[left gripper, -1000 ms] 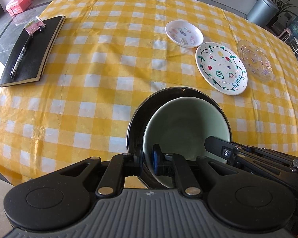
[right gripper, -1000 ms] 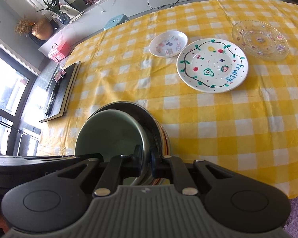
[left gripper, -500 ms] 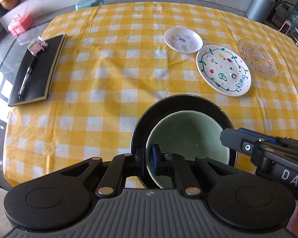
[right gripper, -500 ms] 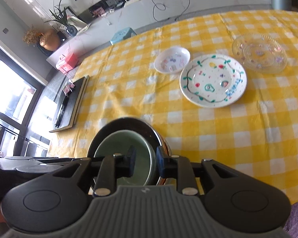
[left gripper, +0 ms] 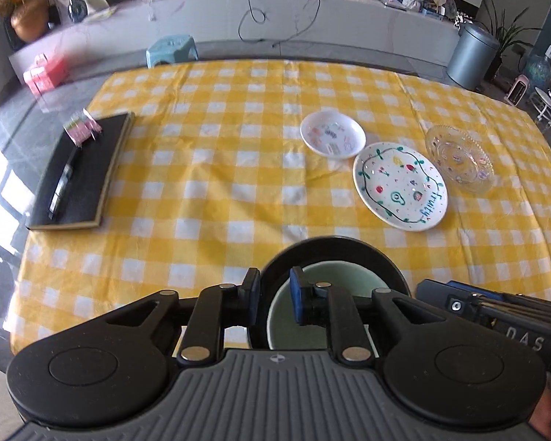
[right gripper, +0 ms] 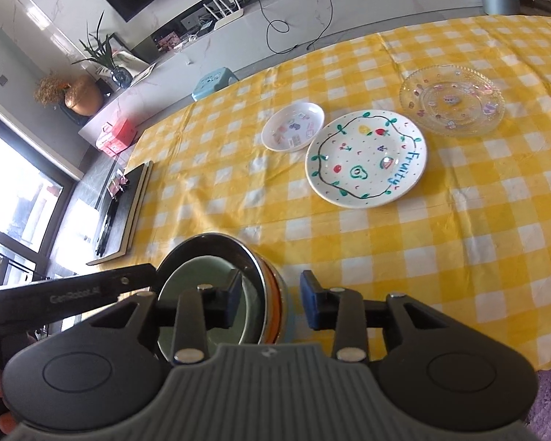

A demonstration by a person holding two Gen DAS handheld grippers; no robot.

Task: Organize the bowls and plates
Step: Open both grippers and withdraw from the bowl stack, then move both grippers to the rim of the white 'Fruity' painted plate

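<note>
A pale green bowl [left gripper: 334, 275] sits nested inside a black-lined bowl [left gripper: 334, 248] with a striped outside, near the table's front edge; it also shows in the right wrist view [right gripper: 202, 268]. My left gripper [left gripper: 273, 296] is open, its fingers straddling the bowls' left rim without clamping. My right gripper [right gripper: 270, 303] is open, its fingers on either side of the right rim. A small white dish [left gripper: 332, 137], a "Fruity" plate [left gripper: 400, 185] and a clear glass plate [left gripper: 459, 158] lie further back on the right.
A yellow checked cloth [left gripper: 220, 169] covers the table. A black notebook [left gripper: 80, 172] with a pen and clip lies at the left. A blue stool [left gripper: 170, 49] and a grey bin [left gripper: 472, 55] stand beyond the far edge.
Both grippers were shut on the nested bowls' rims a second ago. The right jaws opened first, then the left. Both have pulled up and back from the bowls.
</note>
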